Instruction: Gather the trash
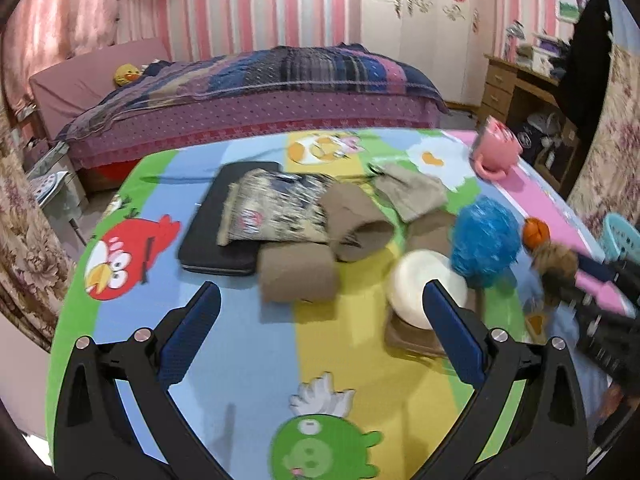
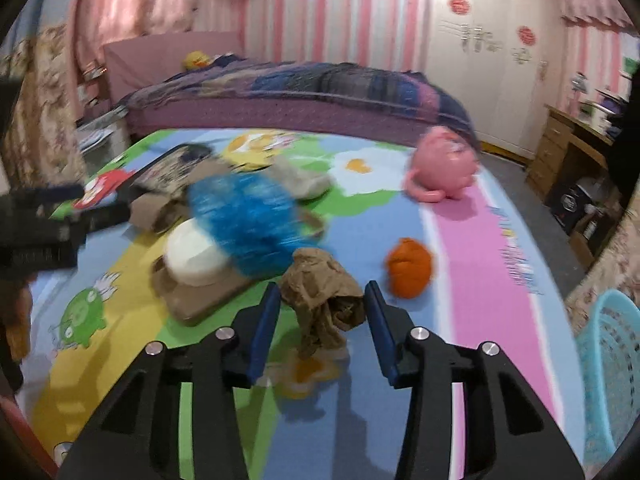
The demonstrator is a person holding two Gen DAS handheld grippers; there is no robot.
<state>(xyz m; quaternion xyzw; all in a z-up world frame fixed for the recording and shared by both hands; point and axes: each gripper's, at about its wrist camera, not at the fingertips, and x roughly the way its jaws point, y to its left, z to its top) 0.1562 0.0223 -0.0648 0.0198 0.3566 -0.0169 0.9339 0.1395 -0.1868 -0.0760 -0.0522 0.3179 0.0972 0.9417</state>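
A crumpled brown paper wad (image 2: 320, 284) sits between the blue pads of my right gripper (image 2: 323, 287), which is shut on it; a loose tail hangs down over the cartoon-print cloth (image 2: 460, 280). The left wrist view shows the same wad (image 1: 554, 262) at the far right, blurred. My left gripper (image 1: 320, 288) stands wide open with nothing between its fingers. Beyond it lie a folded brown paper piece (image 1: 296, 278), a printed snack bag (image 1: 272, 208) and more brown paper (image 1: 356, 220). An orange crumpled scrap (image 2: 410, 268) lies to the right of the wad.
A blue mesh puff (image 2: 248, 220) rests against a white round lid (image 2: 192, 256) on a brown tray (image 2: 200, 300). A black flat case (image 1: 216, 220) lies under the snack bag. A pink pig-shaped toy (image 2: 444, 168) stands far right. A light-blue basket (image 2: 608, 360) stands beside the right edge.
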